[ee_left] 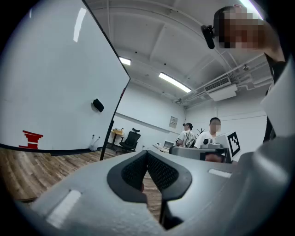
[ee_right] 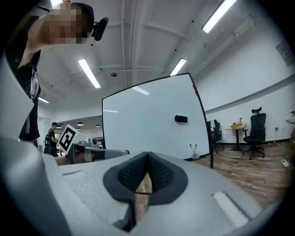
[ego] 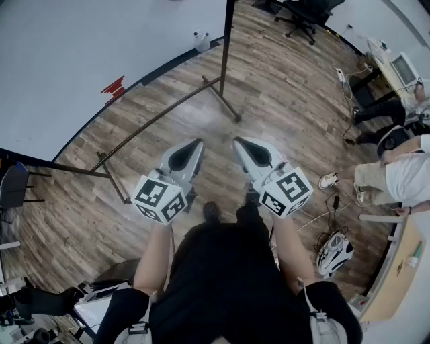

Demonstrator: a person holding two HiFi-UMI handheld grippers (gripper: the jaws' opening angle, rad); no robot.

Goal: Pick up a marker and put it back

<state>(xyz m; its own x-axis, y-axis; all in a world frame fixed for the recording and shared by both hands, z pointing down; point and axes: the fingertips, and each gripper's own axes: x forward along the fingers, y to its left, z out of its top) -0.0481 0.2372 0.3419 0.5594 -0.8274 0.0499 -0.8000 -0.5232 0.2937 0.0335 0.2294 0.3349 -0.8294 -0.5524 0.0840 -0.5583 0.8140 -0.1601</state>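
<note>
Both grippers are held level over the wooden floor, side by side, facing a whiteboard (ego: 80, 47) on a black stand. My left gripper (ego: 196, 144) is shut, its dark pads meeting at the tip (ee_left: 147, 154) with nothing between them. The right gripper (ego: 238, 143) also has its pads together (ee_right: 147, 156) and is empty. A red stepped shape (ego: 113, 88) sits low on the board (ee_left: 32, 138); I cannot tell whether it is markers or a drawing. A black eraser (ee_left: 97, 105) clings to the board (ee_right: 180, 119). Small white bottle-like things (ego: 201, 41) stand at the board's far end.
The stand's black post and feet (ego: 225, 80) cross the floor just ahead of the grippers. People sit at desks to the right (ego: 396, 175). Cables and a white device (ego: 334, 252) lie on the floor at the right. An office chair (ego: 306, 13) stands far back.
</note>
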